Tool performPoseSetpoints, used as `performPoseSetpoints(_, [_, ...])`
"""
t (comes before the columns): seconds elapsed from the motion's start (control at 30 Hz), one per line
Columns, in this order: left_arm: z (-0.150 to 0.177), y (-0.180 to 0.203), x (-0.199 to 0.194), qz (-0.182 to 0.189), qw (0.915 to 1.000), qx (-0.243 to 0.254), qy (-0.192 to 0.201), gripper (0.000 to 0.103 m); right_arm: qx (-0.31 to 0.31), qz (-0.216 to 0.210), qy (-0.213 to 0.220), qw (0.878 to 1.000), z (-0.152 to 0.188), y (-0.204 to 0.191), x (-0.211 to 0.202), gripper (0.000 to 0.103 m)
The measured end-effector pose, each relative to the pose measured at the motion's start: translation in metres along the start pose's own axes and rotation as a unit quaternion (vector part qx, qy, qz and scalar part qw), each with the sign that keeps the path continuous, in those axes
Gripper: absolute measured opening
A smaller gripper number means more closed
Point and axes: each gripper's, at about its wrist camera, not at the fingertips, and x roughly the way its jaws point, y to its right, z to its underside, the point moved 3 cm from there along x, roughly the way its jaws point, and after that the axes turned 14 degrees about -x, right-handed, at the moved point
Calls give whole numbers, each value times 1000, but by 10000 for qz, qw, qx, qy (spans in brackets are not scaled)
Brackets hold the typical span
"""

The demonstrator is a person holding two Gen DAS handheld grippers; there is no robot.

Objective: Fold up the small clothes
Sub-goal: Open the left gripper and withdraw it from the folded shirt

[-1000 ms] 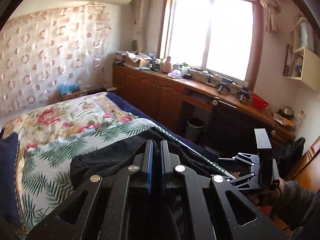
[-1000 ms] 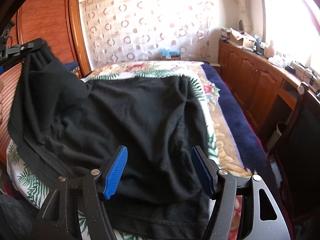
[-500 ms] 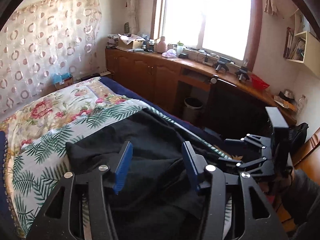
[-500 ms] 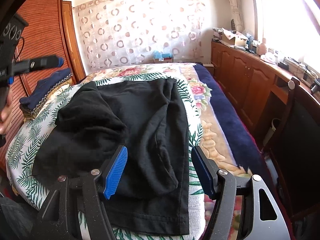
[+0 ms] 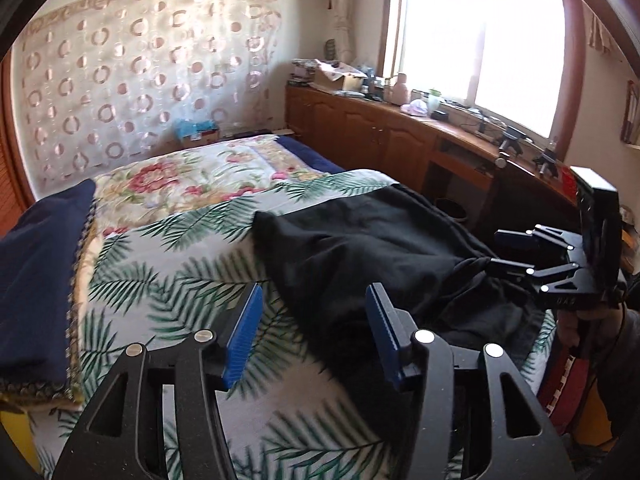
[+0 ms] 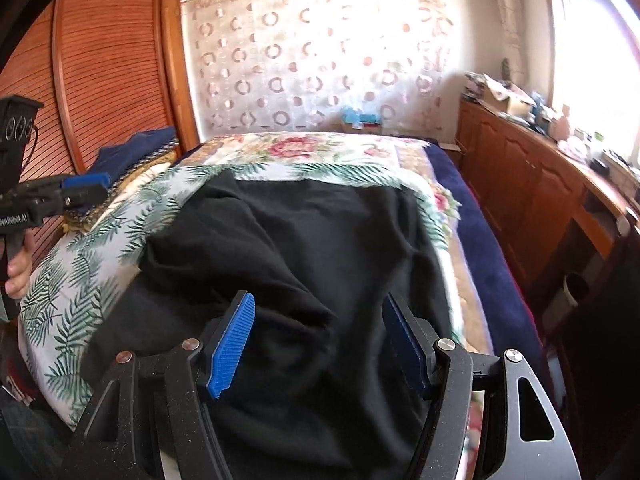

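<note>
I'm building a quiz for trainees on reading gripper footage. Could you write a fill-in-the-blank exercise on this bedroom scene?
1. The garment lying on the bed is ____ in colour.
2. The bedspread beneath it is printed with green ____ leaves.
3. The jaws of the left tool stand ____, with nothing gripped between them.
4. The wooden cabinets run along the wall under the ____.

Missing words: black; palm; open; window
</note>
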Motion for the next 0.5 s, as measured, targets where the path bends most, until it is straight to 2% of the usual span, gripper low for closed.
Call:
performPoseSetpoints(0.1, [5,-18,-4,-161,9998,-125,89,65,-202,-129,39,9997,-15,-12,10,68])
performPoseSetpoints(0.33, [19,-50,-11,-423,9983,-388,87,65,-553,-401,21,9977,-38,-36,36,68])
performPoseSetpoints(0.5, [26,-67,-12,-476,9972,-566,73,65,-732,-559,-59,9957,-48,-48,53,68])
